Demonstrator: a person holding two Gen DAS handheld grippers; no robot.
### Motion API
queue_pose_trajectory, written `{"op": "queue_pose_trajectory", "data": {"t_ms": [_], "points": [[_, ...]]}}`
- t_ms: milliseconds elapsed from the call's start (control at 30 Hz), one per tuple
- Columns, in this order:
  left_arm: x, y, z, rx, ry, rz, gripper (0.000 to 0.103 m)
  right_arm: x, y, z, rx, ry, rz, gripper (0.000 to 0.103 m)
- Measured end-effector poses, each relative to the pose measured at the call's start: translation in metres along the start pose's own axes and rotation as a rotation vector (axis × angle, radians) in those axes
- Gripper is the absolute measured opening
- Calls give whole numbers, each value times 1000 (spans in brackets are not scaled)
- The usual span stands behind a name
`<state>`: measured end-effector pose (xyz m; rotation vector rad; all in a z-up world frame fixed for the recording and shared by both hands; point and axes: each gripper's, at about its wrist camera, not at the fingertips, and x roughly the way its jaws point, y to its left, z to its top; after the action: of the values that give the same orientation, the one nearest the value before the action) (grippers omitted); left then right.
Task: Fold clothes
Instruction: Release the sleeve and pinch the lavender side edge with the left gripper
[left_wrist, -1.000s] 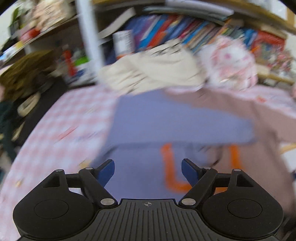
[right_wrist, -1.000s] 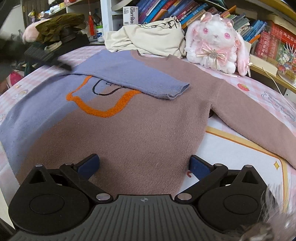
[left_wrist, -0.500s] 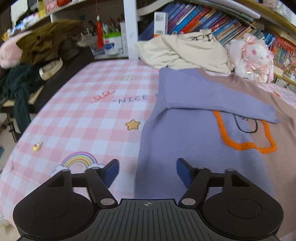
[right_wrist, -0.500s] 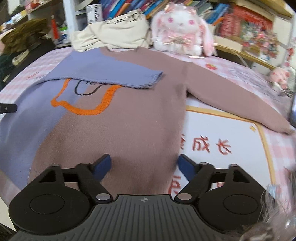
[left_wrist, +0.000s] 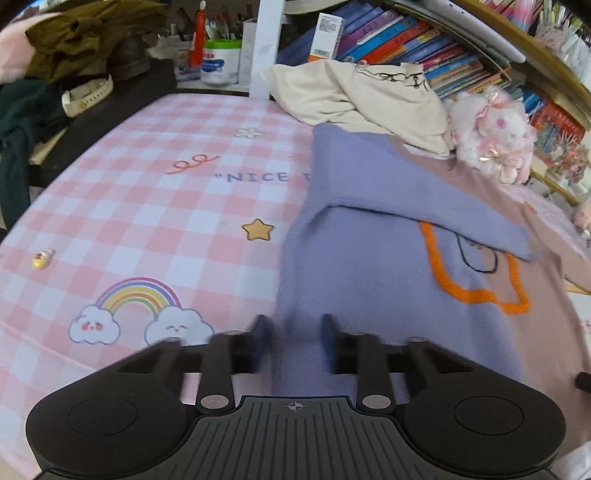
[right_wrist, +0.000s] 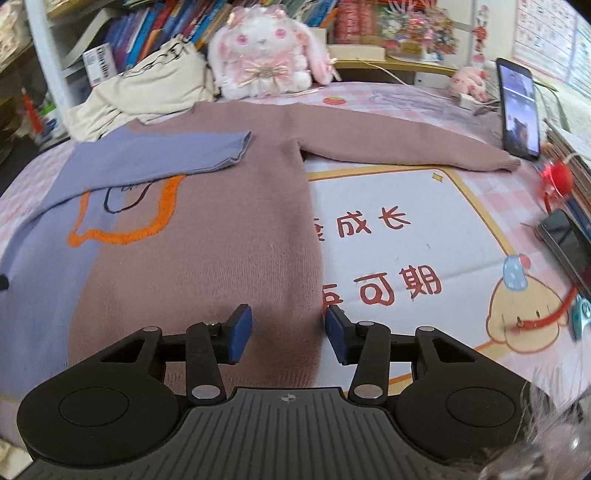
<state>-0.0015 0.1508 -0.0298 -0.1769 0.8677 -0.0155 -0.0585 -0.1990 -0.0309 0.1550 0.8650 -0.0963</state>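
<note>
Only in the right view, a phone (right_wrist: 520, 110) touches the sweater's (right_wrist: 207, 236) cuff; both tongs (left_wrist: 293, 338) (right_wrist: 289, 332) gape.

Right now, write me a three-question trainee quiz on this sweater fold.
1. True or false: the purple sleeve lies folded across the sweater.
2. The brown sleeve is: A) folded in, B) stretched out flat, C) held up.
3. Name the toy beyond the sweater's collar.

Key
1. True.
2. B; its cuff ends near the phone.
3. The plush bunny.

The left gripper and right gripper are open at the hem.
</note>
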Motion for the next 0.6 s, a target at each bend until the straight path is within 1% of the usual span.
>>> {"op": "queue_pose_trajectory", "data": {"t_ms": [67,100,133,167,500,600], "points": [[0,5,0,-6,3,-14,5,0,5,0,7,-5,-8,39],[-1,9,1,-7,4,-23,5,0,8,0,7,-8,-4,31],[-1,12,1,-9,4,-32,5,1,11,0,9,-8,11,21],[-2,15,2,-10,4,-38,5,2,15,1,9,-7,25,18],[-4,44,4,-30,-12,-10,5,9,52,7,-98,0,64,17],[-4,50,5,-15,-17,-9,5,9,59,7,-124,9,66,17]]}}
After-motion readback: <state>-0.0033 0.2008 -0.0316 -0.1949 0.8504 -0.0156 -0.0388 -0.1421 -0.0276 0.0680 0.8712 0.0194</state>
